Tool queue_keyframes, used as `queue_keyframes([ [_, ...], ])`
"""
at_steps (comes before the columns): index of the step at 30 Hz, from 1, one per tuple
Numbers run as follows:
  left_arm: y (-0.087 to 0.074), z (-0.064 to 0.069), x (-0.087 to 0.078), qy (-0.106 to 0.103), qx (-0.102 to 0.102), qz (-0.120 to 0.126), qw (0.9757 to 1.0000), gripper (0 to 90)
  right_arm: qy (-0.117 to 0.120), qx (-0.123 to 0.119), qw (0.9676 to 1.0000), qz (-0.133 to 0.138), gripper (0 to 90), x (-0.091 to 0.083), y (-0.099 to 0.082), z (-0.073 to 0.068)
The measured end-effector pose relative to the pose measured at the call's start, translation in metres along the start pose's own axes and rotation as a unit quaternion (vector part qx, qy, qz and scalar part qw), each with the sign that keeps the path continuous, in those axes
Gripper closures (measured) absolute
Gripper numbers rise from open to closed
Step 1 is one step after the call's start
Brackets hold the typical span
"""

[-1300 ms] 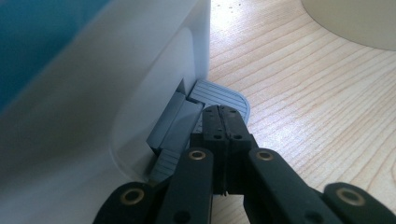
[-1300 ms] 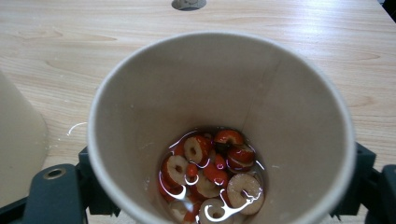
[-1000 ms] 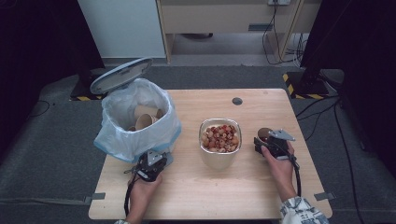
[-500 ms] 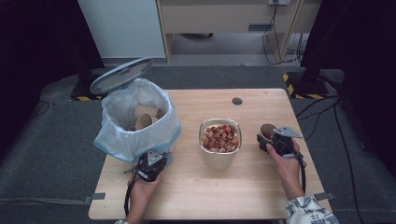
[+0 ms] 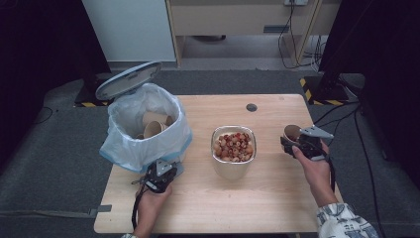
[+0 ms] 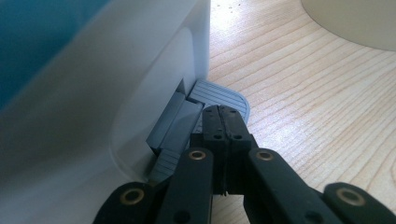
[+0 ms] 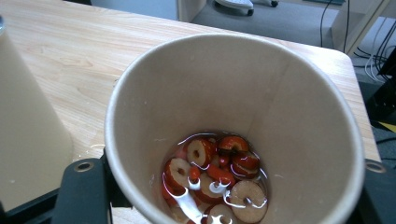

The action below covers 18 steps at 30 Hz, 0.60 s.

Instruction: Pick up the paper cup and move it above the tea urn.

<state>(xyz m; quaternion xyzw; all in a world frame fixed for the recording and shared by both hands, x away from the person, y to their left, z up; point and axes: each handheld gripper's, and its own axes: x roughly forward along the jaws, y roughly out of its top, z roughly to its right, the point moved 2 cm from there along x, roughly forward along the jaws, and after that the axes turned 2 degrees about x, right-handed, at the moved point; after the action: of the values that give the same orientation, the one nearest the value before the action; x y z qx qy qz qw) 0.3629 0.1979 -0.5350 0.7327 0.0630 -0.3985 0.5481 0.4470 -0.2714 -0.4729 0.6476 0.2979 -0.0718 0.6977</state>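
The brown paper cup (image 7: 233, 126), with sliced red dried fruit and a little liquid (image 7: 215, 179) at its bottom, sits clasped between the jaws of the right gripper (image 5: 303, 144), upright and mouth-up, probably so nothing spills while it is carried. Just to that gripper's left stands the metal bowl heaped with the same red fruit slices (image 5: 234, 148). Farther left, the left gripper (image 6: 223, 133), jaws clenched together on nothing, presses its tip on the grey ribbed pedal (image 6: 219, 95) directly ahead of it, at the foot of the white bin lined with a clear bag (image 5: 143, 131). That likely keeps the lid (image 5: 129, 79) up for dumping onto the cups already inside. All rests on the pale wooden table (image 5: 257, 198).
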Motion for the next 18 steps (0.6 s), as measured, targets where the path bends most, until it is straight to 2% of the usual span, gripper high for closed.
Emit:
queue_keyframes([
  [6, 0.000, 0.000, 0.000, 0.000, 0.000, 0.000, 1.0000, 89.4, -0.013, 0.012, 0.9998, -0.003, 31.1, -0.004, 0.008, 0.008],
  [18, 0.000, 0.000, 0.000, -0.001, 0.000, 0.000, 1.0000, 89.4, -0.039, 0.031, 0.9987, 0.002, 31.0, -0.006, 0.037, 0.014],
])
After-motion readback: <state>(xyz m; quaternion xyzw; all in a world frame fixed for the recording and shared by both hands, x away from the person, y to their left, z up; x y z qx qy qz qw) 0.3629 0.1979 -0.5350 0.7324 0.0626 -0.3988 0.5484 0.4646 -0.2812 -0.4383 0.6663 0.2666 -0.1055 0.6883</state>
